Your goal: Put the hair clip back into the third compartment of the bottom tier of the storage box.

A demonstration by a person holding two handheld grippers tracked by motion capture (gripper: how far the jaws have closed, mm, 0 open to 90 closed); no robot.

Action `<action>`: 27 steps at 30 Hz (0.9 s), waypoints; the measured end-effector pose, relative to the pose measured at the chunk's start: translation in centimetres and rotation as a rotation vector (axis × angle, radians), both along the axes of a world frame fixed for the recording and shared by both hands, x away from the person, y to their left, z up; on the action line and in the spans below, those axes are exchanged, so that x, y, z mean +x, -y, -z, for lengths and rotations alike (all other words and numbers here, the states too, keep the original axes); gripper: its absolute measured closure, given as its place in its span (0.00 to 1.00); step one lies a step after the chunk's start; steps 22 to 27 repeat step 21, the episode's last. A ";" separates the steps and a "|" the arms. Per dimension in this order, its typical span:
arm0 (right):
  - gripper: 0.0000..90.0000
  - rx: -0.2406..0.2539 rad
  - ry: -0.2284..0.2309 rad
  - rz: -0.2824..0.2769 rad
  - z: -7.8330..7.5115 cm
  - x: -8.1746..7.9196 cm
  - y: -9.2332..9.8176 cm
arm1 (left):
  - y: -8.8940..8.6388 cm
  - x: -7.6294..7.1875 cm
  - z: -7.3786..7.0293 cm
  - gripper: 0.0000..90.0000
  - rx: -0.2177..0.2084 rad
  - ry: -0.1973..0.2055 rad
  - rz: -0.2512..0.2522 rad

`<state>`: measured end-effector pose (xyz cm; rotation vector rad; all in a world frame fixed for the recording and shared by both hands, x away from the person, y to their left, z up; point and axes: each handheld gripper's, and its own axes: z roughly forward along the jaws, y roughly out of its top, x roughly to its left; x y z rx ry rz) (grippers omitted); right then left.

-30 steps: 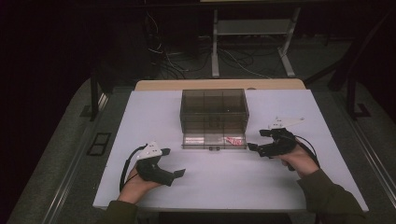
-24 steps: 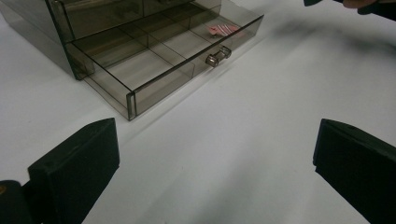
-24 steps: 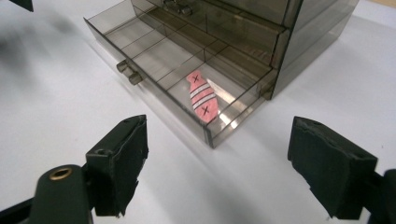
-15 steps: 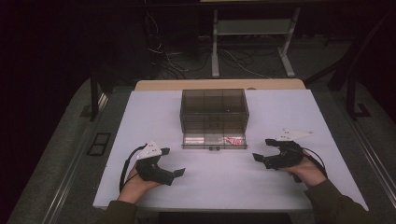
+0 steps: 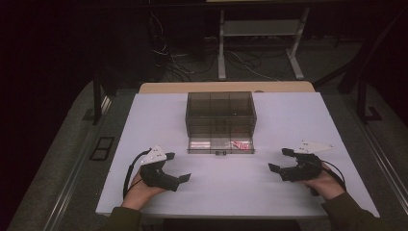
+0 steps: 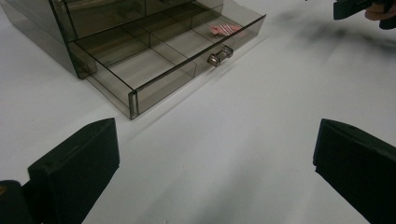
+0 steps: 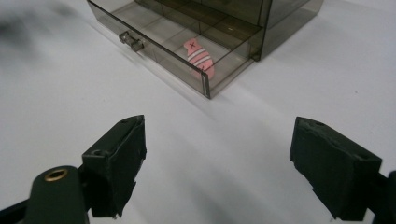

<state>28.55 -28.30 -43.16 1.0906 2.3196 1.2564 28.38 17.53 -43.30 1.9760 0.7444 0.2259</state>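
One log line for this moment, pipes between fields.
drawer: open | pink item: inside | left gripper: open, empty | right gripper: open, empty

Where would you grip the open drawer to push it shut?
Take the small knob at the middle of the drawer front, coming from the person's side. It juts toward the person, and the clear front panel around it is flat, offering no other hold.

Two black handheld grippers are seen, the left gripper (image 5: 182, 168) and the right gripper (image 5: 279, 159), each topped by a pale grey three-cornered plate and trailed by a black cable. Blocky black jaws are noted, with a brass-coloured ring beside one right jaw. Dark olive sleeves (image 5: 124, 219) are worn.
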 end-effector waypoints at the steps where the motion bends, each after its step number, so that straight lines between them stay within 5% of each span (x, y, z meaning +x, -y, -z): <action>1: 0.19 -0.005 0.003 0.002 0.1 -0.1 0.1 | 0.0 0.0 0.0 0.00 0.001 0.000 -0.001; 3: 0.13 -0.006 -0.003 0.001 0.1 -0.3 0.2 | 0.0 0.0 0.0 0.00 0.000 0.000 -0.001; 27: 0.13 -0.014 -0.007 0.004 0.7 -1.1 0.6 | 0.0 0.0 0.1 0.00 0.024 -0.008 0.000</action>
